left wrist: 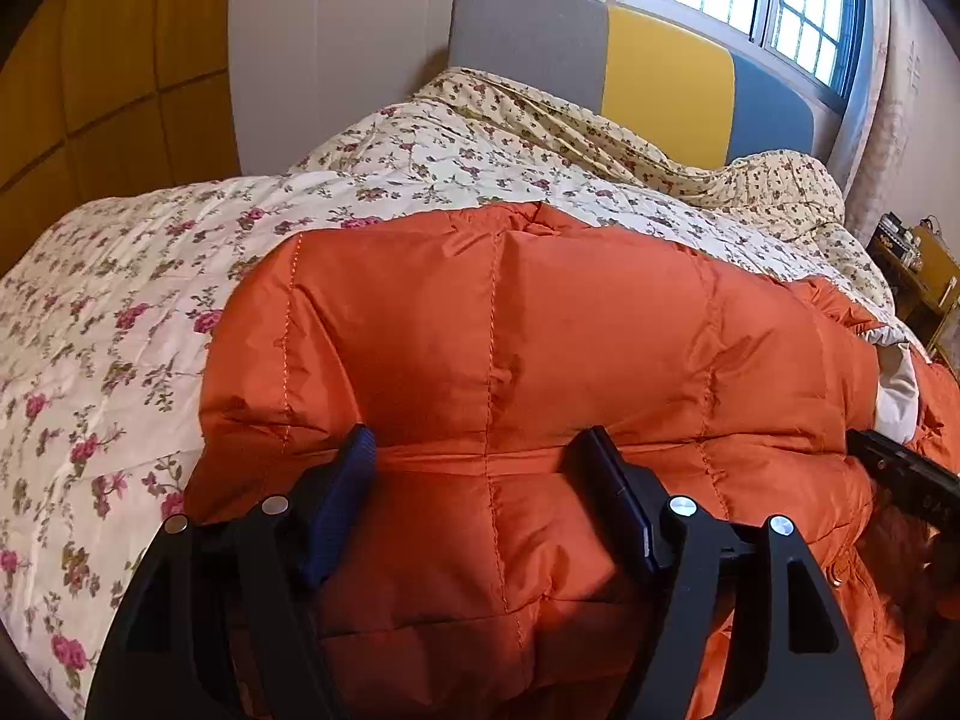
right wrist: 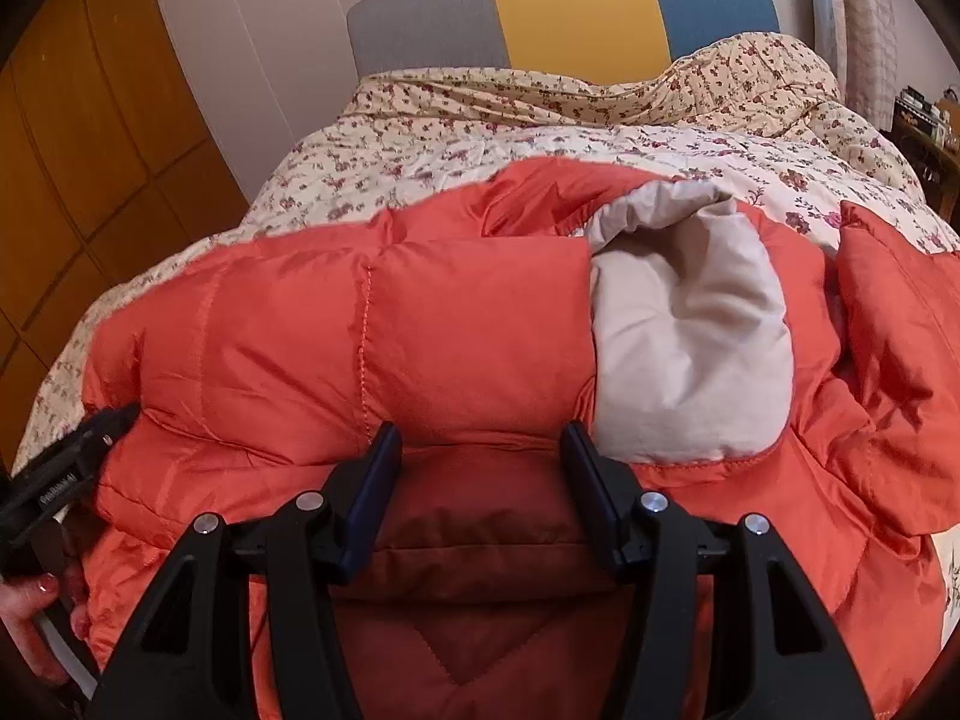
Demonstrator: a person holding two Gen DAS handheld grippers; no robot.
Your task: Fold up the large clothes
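On a bed with a floral quilt [left wrist: 120,276], the left gripper [left wrist: 480,456] and right gripper [right wrist: 480,444] stand wide, jaws straddling a fold of the puffy orange quilted jacket [left wrist: 480,324]. Beyond them, its top half lies doubled over; the beige lining [right wrist: 690,348] shows, so folding seems unfinished.

Both my wrist cameras looked steeply down along my claws, close over the orange jacket [left wrist: 480,330], facing the headboard [right wrist: 564,6]. My left view sat leftward, my right rightward; they shared the jacket, floral bedspread [left wrist: 120,312] and headboard.
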